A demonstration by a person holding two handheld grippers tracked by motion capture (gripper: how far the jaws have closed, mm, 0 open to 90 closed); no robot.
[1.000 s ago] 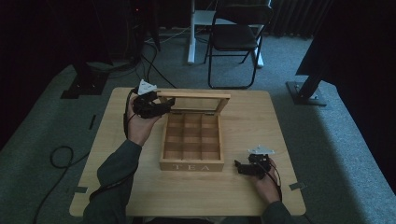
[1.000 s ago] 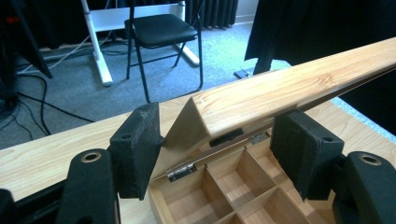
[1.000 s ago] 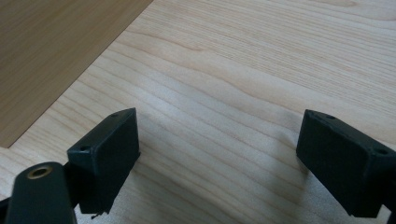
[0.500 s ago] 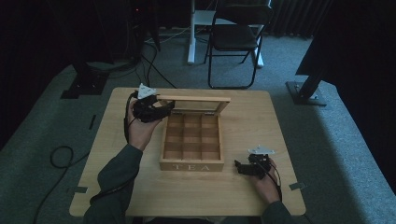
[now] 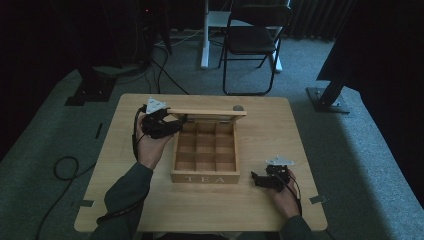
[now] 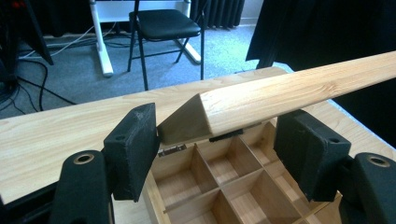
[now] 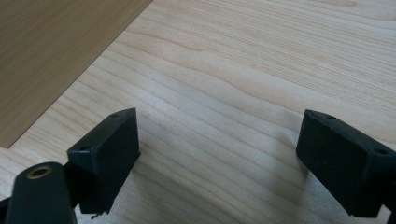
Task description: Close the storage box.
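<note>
A wooden tea box (image 5: 205,176) with several empty compartments (image 6: 219,186) stands mid-table, marked TEA on its front. Its lid (image 5: 205,112) is raised, hinged at the back. My left gripper (image 5: 177,122) is at the lid's left end, open, and the lid's corner (image 6: 289,93) lies between its wide jaws (image 6: 219,130), close to the left one. On the table to the right of the box's front corner rests my right gripper (image 5: 255,179), open and pointing left. Bare tabletop lies between its jaws (image 7: 215,135), with a darker wooden face (image 7: 56,46) ahead.
The light wooden table (image 5: 300,130) has free room right of the box. Behind it stand a black folding chair (image 5: 252,40) and a white desk leg (image 5: 205,35). A black stand base (image 5: 327,100) is at the right, cables (image 5: 65,167) on the floor left.
The lid's free edge has come lower and nearer the box front, with my left gripper following it. My right gripper has stayed put.
</note>
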